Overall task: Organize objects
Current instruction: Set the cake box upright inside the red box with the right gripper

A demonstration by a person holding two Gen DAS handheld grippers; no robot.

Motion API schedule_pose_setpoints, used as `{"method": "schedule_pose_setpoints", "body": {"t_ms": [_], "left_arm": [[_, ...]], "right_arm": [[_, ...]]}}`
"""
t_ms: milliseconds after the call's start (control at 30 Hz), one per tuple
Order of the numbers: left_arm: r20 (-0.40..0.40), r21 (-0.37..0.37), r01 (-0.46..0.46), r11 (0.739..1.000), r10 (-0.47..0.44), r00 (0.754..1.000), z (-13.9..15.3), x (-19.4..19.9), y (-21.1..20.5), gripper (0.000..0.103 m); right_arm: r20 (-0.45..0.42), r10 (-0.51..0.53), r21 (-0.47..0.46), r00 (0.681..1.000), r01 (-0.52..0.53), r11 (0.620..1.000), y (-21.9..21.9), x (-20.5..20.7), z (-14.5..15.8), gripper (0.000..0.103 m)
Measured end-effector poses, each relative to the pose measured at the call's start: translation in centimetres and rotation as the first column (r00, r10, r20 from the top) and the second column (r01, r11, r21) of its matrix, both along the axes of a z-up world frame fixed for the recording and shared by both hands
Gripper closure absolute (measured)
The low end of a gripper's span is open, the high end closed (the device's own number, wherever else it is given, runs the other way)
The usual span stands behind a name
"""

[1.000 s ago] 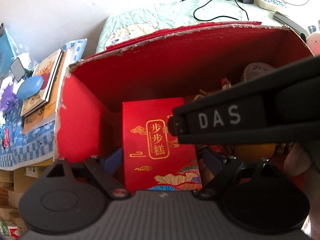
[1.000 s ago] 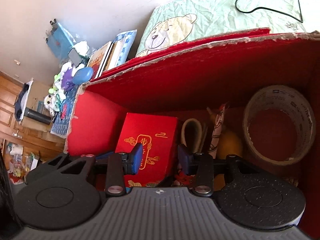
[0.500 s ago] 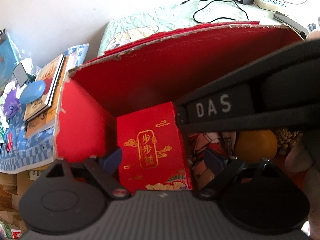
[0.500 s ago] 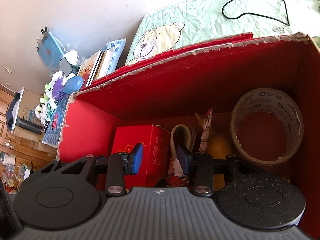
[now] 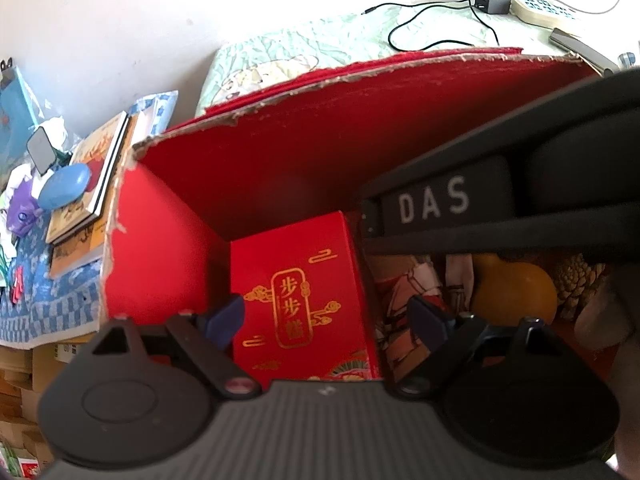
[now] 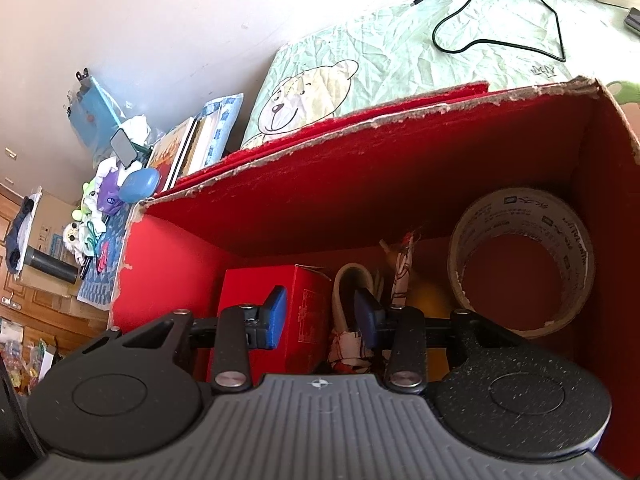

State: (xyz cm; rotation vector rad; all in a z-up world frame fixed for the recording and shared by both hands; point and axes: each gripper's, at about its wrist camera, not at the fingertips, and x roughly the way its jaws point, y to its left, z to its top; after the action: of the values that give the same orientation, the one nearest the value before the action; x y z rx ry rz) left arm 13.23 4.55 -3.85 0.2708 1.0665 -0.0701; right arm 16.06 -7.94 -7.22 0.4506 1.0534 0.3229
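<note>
Risk of a snag inside the red carton (image 5: 168, 248). Left gripper (image 5: 332, 320) spread wide around the gold-lettered red box (image 5: 300, 304), pads seemingly clear of its sides, gripping nothing. Right gripper (image 6: 320, 316) partly open and empty, above the gap between that box and the white loop (image 6: 346, 292). Could tip the box onto the orange fruit (image 5: 516, 292) beside it, or clip the tape roll (image 6: 524, 272) farther right.
</note>
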Motion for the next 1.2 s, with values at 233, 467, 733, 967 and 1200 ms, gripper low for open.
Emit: {"method": "schedule_pose_setpoints", "body": {"t_ms": [233, 467, 733, 967, 1200], "left_arm": [[0.013, 0.005, 0.004, 1.0, -0.004, 1.0, 0.3, -0.7, -0.1, 0.014], [0.023, 0.012, -0.003, 1.0, 0.002, 1.0, 0.6, -1.3, -0.2, 0.014], [0.027, 0.016, -0.01, 1.0, 0.01, 1.0, 0.8, -1.8, 0.1, 0.014], [0.029, 0.019, -0.009, 1.0, 0.008, 1.0, 1.0, -0.8, -0.9, 0.014], [0.031, 0.016, -0.008, 1.0, 0.007, 0.999, 1.3, -1.2, -1.0, 0.014]], "right_arm": [[0.027, -0.027, -0.007, 0.999, 0.027, 1.0, -0.2, -0.4, 0.2, 0.062], [0.048, -0.036, -0.009, 0.998, 0.037, 0.999, -0.3, -0.6, 0.3, 0.062], [0.055, -0.039, -0.007, 0.998, 0.039, 0.999, -0.3, -0.8, 0.5, 0.062], [0.056, -0.048, -0.003, 0.997, 0.049, 0.999, -0.5, -0.9, 0.5, 0.062], [0.093, -0.052, -0.011, 0.994, 0.053, 0.999, -0.4, -1.4, 0.7, 0.062]]}}
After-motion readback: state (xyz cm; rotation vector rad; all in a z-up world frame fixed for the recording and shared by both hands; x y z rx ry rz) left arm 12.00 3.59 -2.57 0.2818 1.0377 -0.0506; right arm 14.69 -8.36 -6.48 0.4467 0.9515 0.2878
